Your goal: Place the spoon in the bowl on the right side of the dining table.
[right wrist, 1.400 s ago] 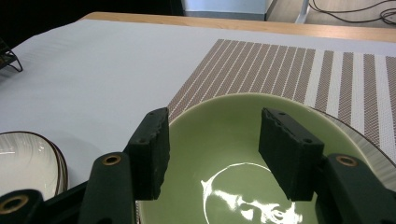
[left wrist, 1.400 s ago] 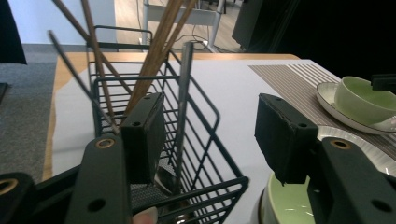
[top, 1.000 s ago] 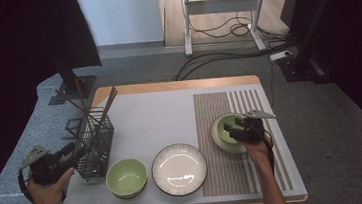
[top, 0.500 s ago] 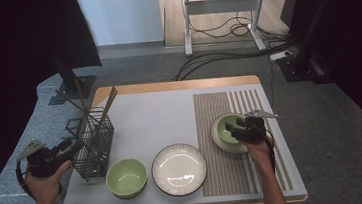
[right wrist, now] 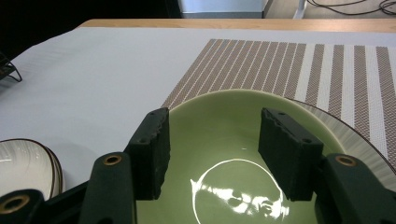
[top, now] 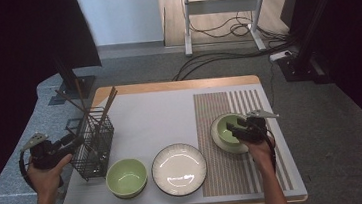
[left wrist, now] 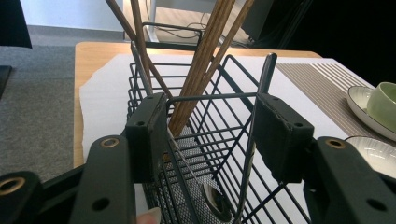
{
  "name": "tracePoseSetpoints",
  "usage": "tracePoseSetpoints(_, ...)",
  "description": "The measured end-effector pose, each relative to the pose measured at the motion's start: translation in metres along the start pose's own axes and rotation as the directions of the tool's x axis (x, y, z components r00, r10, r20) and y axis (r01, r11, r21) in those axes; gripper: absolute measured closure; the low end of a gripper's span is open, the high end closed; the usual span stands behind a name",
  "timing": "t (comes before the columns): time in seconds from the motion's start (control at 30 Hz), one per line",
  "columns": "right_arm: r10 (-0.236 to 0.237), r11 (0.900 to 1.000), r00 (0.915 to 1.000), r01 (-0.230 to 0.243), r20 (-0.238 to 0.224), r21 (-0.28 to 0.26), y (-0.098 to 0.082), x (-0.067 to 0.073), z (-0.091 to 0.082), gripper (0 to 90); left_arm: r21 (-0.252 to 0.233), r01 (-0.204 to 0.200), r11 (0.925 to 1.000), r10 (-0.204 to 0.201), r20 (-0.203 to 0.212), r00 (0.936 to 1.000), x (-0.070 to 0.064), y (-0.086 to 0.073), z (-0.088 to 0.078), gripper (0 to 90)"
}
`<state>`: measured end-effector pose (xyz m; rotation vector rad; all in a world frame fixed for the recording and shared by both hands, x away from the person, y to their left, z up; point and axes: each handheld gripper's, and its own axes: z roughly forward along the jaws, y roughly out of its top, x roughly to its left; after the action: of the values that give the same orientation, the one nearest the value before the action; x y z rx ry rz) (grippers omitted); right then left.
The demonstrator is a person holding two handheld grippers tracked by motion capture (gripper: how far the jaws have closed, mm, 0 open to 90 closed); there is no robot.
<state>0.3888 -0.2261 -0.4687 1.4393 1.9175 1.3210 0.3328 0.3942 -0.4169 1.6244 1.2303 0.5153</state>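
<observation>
left tongs [left wrist: 210, 135] released — astride wire basket [top: 92, 143] wall; chopsticks [left wrist: 205, 56] lean upward; right tongs [right wrist: 215, 149] released — over green bowl [right wrist: 233, 140]

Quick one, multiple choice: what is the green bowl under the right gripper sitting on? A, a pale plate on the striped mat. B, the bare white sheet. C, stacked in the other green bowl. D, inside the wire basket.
A: under the right gripper, the green bowl rests on a pale plate, whose ribbed rim shows around the bowl, and the plate lies on the striped mat.
</observation>
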Motion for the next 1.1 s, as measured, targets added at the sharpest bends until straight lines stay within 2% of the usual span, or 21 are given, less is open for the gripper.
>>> tracePoseSetpoints(0.37,0.003,1.0,1.0,-0.003,0.002,0.016,-0.001,0.001,0.002,44.4,0.007,0.004,1.0,-0.004,-0.013,0.9999,0.007,0.007,-0.005,45.7)
tracePoseSetpoints(0.63,-0.001,1.0,1.0,0.001,0.002,0.019,-0.001,0.001,0.003,44.4,0.024,0.006,0.9997,-0.005,-0.025,0.9997,0.015,0.011,0.0,45.6)
tracePoseSetpoints(1.1,0.01,1.0,0.9999,-0.01,-0.002,0.014,-0.001,-0.001,0.001,44.9,0.025,0.053,0.9983,-0.052,-0.023,0.9984,0.031,0.017,0.013,46.5)
